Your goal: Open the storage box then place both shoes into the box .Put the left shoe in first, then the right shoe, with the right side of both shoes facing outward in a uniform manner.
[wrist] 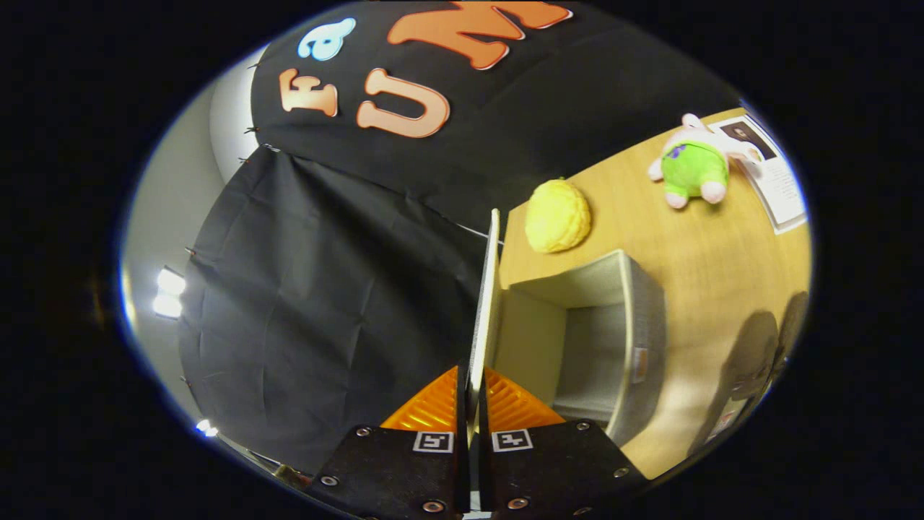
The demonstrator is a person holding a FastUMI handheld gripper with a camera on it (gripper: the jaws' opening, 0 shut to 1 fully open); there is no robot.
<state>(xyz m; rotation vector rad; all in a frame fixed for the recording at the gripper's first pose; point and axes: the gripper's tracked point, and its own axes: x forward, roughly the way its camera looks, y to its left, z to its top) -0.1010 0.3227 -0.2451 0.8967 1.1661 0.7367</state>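
**Opening the storage box: lid lifted, shoes not yet packed**

Looking along the hand-held gripper (473, 404), its two fingers are pressed together on the thin edge of the box lid (485, 310), which stands raised on edge and runs straight ahead from the fingers. Just beside the lid, the storage box (635, 318) sits open on the wooden bench (722, 253), and the part of its pale inside that shows holds nothing. Beyond the box lie a yellow plush toy (557, 216) and, further off, a green and pink plush toy (694, 164) near a printed sheet (776, 177). By my reading, the opening step is nearly done; both shoes are left to place, left shoe first.
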